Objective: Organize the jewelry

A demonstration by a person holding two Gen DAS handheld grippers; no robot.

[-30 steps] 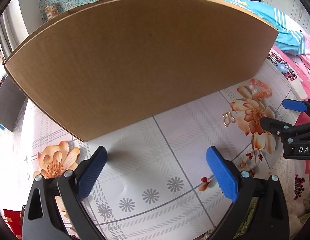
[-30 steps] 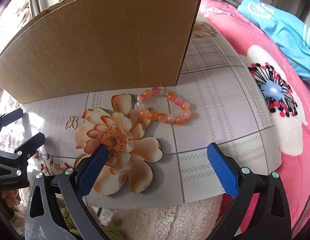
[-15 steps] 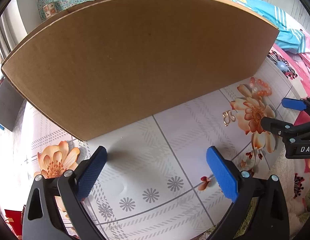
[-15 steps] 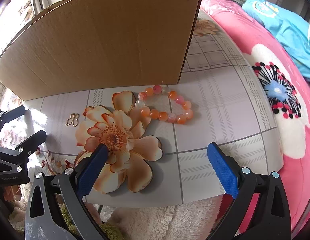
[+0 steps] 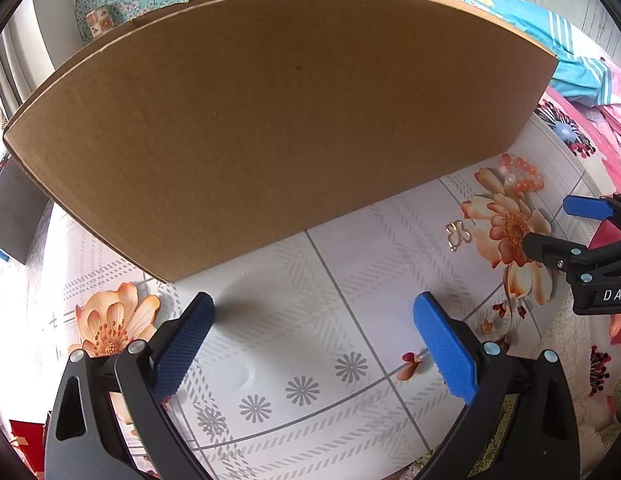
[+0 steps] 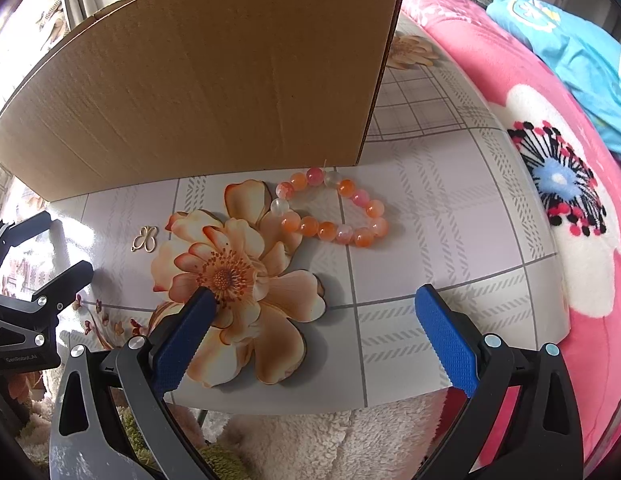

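Note:
An orange bead bracelet lies on the flowered tabletop by the near right corner of a tall cardboard box. A small gold butterfly charm lies to its left. My right gripper is open and empty, low over the table's front edge, short of the bracelet. My left gripper is open and empty in front of the box wall. In the left wrist view the charm and the bracelet lie at right, near the right gripper.
A pink flowered blanket with blue cloth lies right of the table. White fleece lies below the table's front edge. The box's inside is hidden from both views.
My right gripper has edged forward, slightly closer to the bracelet. The left gripper has barely moved. Both stay open.

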